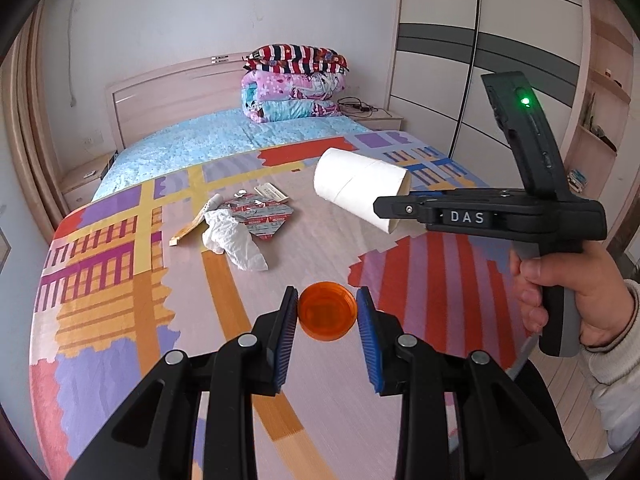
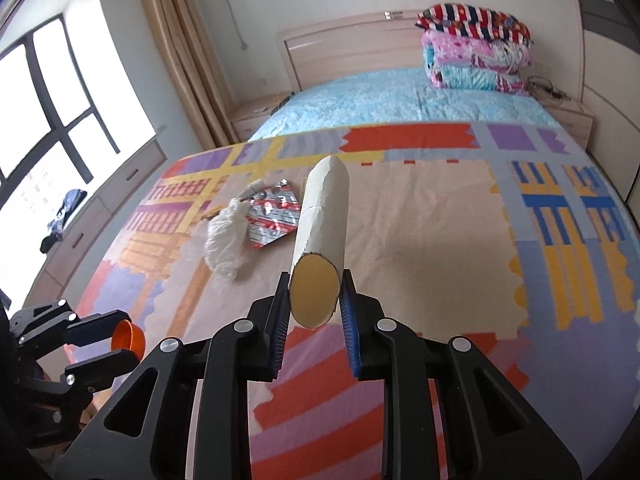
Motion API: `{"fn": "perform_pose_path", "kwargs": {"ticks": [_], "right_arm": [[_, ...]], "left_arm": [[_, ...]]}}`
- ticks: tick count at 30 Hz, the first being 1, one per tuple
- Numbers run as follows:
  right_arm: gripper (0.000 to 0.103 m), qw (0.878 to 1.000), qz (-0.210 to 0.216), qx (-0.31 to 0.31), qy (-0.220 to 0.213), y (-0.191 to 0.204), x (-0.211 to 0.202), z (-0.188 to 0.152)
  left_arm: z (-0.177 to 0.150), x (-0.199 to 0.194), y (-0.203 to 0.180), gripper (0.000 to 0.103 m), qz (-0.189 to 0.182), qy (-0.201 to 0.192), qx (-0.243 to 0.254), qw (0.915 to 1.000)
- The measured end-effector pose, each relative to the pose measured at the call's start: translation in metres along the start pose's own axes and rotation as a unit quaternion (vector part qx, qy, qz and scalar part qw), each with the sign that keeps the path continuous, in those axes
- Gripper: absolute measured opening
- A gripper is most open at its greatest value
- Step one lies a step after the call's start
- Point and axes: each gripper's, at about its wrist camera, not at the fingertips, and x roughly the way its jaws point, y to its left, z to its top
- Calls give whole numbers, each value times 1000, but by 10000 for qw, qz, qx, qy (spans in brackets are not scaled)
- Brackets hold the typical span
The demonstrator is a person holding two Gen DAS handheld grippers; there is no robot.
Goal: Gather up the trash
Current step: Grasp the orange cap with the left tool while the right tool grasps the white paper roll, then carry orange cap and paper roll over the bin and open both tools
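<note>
My left gripper (image 1: 327,311) is shut on a small orange plastic cap (image 1: 327,315), held above the bed; the same left gripper (image 2: 120,342) with the orange cap (image 2: 127,340) shows at the lower left of the right wrist view. My right gripper (image 2: 314,298) is shut on a long white cardboard tube (image 2: 320,216), squeezed oval at its near end. In the left wrist view that tube (image 1: 360,186) hangs from the right gripper (image 1: 394,206), held by a hand (image 1: 568,300). On the colourful bedspread (image 1: 120,280) lie a crumpled white tissue (image 1: 234,240), a red foil wrapper (image 1: 266,216) and a yellow paper strip (image 1: 188,230).
Folded quilts (image 1: 294,84) are stacked by the headboard (image 1: 168,92). A wardrobe (image 1: 480,60) stands to the right of the bed, a nightstand (image 1: 80,180) to its left. A window (image 2: 48,120) and curtain (image 2: 176,40) flank the bed's far side.
</note>
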Motion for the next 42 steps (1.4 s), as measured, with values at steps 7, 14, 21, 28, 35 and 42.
{"fn": "perform_pose_path", "kwargs": {"ticks": [7,14,21,28,35,42], "right_arm": [[24,9998,27,-122,-121,8,-31,-16],[24,9987,62,-417,-273,26,-70,-41],[24,9969,170,-689,-346,40,-101,-68],[24,9955,340,-840,-291,51,-129,-102],[25,9948,523,-873,-79,57,-143,-138],[25,9938,793,-707,322,56,-138,-174]], "left_arm": [[-11,-25,-12,29,19,-108,26,9999],[-26,-46,-20,29,-3,-188,46,9998],[-47,-65,-30,29,-42,-212,42,9998],[-68,-81,-41,29,-163,-254,34,9995],[-95,-89,-54,29,-332,-134,19,9994],[-126,-88,-62,29,-497,58,-147,9986]]}}
